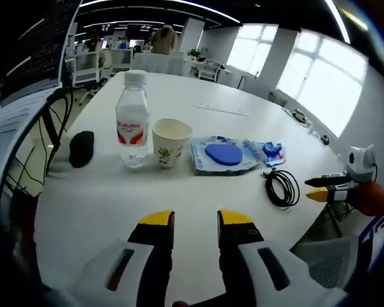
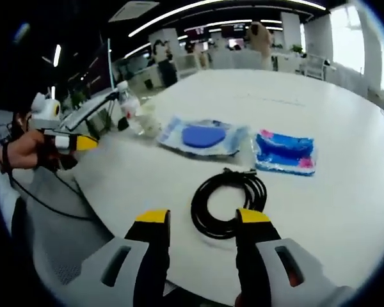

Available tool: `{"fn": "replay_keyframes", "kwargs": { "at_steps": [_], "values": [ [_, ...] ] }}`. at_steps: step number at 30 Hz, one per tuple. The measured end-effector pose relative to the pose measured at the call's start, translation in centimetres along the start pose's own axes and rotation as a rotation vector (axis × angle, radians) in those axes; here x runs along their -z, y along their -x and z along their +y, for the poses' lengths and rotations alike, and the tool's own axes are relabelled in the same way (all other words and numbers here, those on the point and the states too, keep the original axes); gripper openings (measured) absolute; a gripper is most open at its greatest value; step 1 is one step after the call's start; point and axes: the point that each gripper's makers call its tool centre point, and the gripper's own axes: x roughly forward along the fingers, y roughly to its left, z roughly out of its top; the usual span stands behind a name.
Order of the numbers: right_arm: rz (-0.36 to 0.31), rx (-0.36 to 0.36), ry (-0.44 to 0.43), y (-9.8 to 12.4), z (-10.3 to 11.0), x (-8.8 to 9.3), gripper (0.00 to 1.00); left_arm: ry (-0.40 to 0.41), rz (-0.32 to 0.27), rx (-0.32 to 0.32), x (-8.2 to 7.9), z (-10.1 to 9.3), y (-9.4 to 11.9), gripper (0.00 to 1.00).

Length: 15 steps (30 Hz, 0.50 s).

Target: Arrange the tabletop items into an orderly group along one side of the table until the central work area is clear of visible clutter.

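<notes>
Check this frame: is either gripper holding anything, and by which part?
Nothing is held. The left gripper is open over bare table; the right gripper is open, its jaws either side of the coiled black cable, not closed on it.

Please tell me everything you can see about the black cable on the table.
The black cable is a thin cord wound into a loose round coil of several loops, lying flat on the white table. A short end pokes out at the top of the coil. It looks like smooth rubber or plastic. It lies apart from the blue packet, just ahead of the open right gripper.
</notes>
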Motion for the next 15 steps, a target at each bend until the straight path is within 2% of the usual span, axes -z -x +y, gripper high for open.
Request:
{"fn": "replay_keyframes", "kwargs": {
  "at_steps": [8, 15],
  "values": [
    [-0.005, -0.008, -0.003, -0.2, -0.2, -0.6, 0.40, 0.013, -0.022, -0.021, -0.3, 0.5, 0.9, 0.26],
    [-0.015, -0.012, -0.010, -0.2, 0.4, -0.8, 0.41, 0.004, -0.015, -0.013, 0.2, -0.2, 0.9, 0.27]
  ]
}}
